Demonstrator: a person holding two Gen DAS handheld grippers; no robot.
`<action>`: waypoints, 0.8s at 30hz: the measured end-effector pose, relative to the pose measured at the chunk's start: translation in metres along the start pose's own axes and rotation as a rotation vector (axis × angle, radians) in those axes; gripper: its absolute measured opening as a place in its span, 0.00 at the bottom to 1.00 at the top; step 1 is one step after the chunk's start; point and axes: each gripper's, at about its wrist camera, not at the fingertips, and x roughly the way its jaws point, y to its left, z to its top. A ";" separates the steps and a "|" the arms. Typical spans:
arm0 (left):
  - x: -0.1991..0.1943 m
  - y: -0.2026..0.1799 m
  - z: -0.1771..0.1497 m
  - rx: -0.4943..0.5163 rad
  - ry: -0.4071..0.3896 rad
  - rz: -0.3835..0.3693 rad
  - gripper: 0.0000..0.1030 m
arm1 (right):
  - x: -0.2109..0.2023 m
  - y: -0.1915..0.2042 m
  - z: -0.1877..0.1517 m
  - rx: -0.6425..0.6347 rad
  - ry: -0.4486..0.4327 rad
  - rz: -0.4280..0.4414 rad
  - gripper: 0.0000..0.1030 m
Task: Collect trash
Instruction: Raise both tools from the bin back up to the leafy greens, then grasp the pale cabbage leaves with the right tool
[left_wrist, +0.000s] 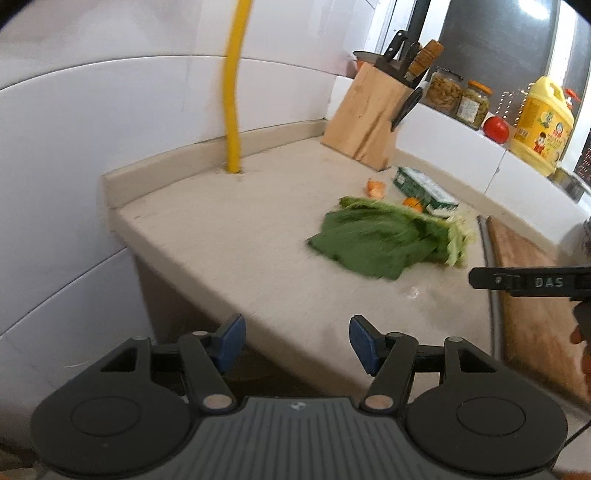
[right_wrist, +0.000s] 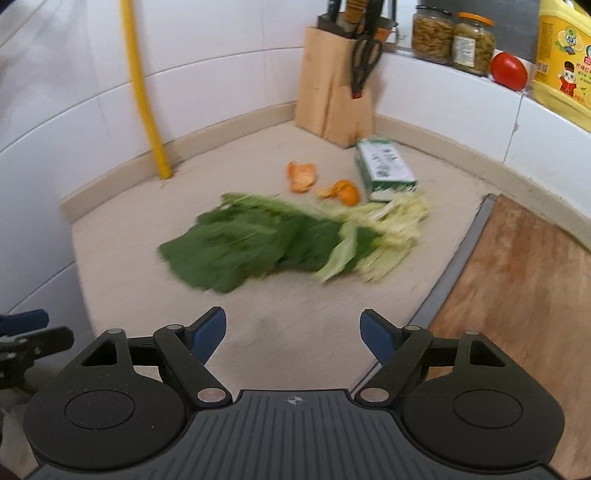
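Beige countertop (right_wrist: 129, 258): approach step, nothing collected. Right gripper (right_wrist: 293, 332) wide, empty; left gripper (left_wrist: 297, 341) half-open, empty. Leafy greens (right_wrist: 258, 243) at 12 o'clock; you need descent, then pinch.

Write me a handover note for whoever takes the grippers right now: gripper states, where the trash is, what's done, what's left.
Left gripper: open, empty, at the counter's front edge.
Right gripper: open, empty, over the countertop facing the trash.
Trash, all lying on the counter: leafy greens nearest; two orange peels behind them; green-and-white carton on its side by the knife block.
Done: nothing collected as far as the views show.
Left: pick up all four pieces; no bin in view.
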 end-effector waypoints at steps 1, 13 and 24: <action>0.002 -0.003 0.004 -0.004 -0.001 -0.008 0.55 | 0.003 -0.006 0.005 0.007 -0.002 -0.004 0.82; 0.057 -0.038 0.068 0.023 0.024 -0.063 0.55 | 0.041 -0.066 0.047 0.055 -0.016 -0.062 0.83; 0.096 -0.081 0.084 0.114 0.090 -0.113 0.55 | 0.069 -0.095 0.069 -0.030 0.015 0.024 0.84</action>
